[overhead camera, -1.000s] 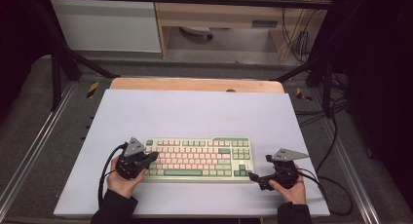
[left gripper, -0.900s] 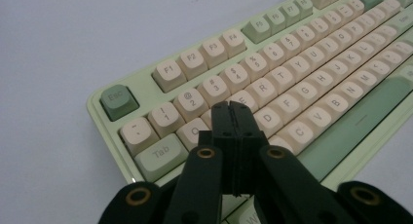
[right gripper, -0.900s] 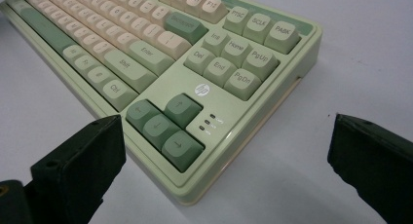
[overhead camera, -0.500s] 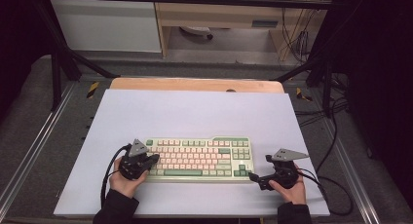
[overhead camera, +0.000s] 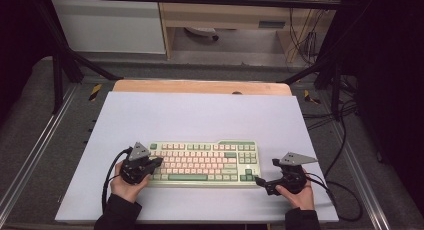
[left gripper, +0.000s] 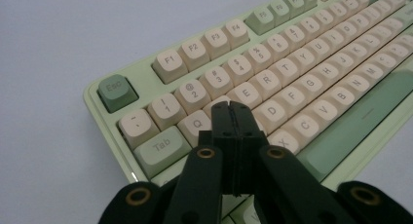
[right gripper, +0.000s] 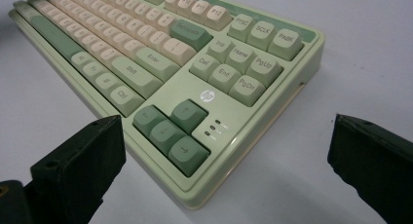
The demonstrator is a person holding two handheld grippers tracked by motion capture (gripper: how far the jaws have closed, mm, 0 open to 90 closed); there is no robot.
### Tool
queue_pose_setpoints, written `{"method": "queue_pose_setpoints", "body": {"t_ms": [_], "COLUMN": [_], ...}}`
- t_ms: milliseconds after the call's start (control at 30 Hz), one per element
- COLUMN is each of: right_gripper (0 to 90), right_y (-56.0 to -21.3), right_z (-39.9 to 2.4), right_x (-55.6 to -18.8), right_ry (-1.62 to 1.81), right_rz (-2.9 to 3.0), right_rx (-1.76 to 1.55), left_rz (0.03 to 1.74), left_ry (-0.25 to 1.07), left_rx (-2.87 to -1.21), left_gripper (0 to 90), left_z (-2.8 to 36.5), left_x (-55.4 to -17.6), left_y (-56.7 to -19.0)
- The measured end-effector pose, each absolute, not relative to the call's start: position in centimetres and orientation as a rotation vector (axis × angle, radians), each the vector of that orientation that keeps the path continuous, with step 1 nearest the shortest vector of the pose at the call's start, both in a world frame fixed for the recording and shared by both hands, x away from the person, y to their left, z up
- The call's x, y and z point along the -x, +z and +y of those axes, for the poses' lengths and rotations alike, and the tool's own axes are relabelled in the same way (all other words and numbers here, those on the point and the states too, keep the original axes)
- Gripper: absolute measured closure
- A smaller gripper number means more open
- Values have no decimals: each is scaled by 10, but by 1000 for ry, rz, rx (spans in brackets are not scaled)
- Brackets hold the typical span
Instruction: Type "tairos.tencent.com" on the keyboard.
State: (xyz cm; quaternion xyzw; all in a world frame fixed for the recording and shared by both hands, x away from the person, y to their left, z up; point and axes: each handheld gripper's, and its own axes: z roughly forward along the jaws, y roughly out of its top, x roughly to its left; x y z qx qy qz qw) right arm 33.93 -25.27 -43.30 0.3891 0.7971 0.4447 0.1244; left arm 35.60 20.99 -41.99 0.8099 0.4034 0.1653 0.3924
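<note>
1. Left gripper [overhead camera: 150, 166], held in the person's left hand [overhead camera: 127, 186], sits over the keyboard's [overhead camera: 205, 162] left end with its two black jaws pressed together and nothing between them; in the left gripper view the joined tips [left gripper: 231, 118] hover above the cream keys just past the Q.
2. Right gripper [overhead camera: 265, 182], in the right hand [overhead camera: 300, 194], lies just off the keyboard's right front corner, not touching it, its jaws spread wide; in the right gripper view the green arrow keys [right gripper: 170, 129] show between the two jaw tips.
3. Pale green and cream, the keyboard lies flat near the front edge of a pale lavender-white mat [overhead camera: 200, 115], roughly centred between the two hands.
4. Beyond the keyboard, the mat covers nearly all of a table whose wooden top [overhead camera: 200, 86] shows as a strip at the far edge.
5. Grey carpeted floor [overhead camera: 30, 135] and metal rails [overhead camera: 35, 155] flank the table to either side of the keyboard.
6. Far behind the keyboard stand a white cabinet [overhead camera: 110, 25] and a wooden shelf unit [overhead camera: 230, 15], with black cables [overhead camera: 305, 40] hanging to the right.
</note>
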Motion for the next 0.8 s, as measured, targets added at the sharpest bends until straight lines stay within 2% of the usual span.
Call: {"method": "queue_pose_setpoints", "body": {"t_ms": [233, 333, 400, 433, 467, 500, 633, 667, 700, 733, 800], "right_gripper": [5, 40, 85, 150, 150, 204, 309, 309, 361, 361, 431], "right_y": [-427, -424, -422, -418, -418, -415, -412, -412, -412, -412, -412], "right_z": [-245, -240, -235, -230, -230, -225, -211, -211, -204, -204, -195], "right_x": [-338, -339, -338, -338, -338, -337, -337, -337, -338, -338, -339], "right_ry": [1314, 1323, 1340, 1353, 1353, 1369, 1378, 1378, 1372, 1372, 1373], "right_rz": [2320, 2325, 2314, 2311, 2311, 2307, 2332, 2332, 2356, 2356, 2386], "right_rx": [-1112, -1106, -1097, -1075, -1075, -1061, -1040, -1040, -1024, -1024, -1016], "left_rz": [1011, 1006, 1002, 998, 997, 995, 993, 993, 993, 992, 989], "left_ry": [407, 405, 404, 404, 406, 405, 400, 398, 396, 394, 394], "left_rx": [-2047, -2044, -2040, -2039, -2033, -2032, -2024, -2020, -2014, -2013, -2015], "left_gripper": [900, 900, 900, 900, 900, 900, 900, 900, 900, 900, 900], "left_z": [212, 211, 211, 211, 211, 212, 212, 213, 213, 213, 213], "left_x": [-356, -356, -356, -356, -356, -356, -356, -356, -356, -356, -356], "left_y": [-419, -418, -418, -418, -418, -418, -417, -417, -417, -417, -417]}}
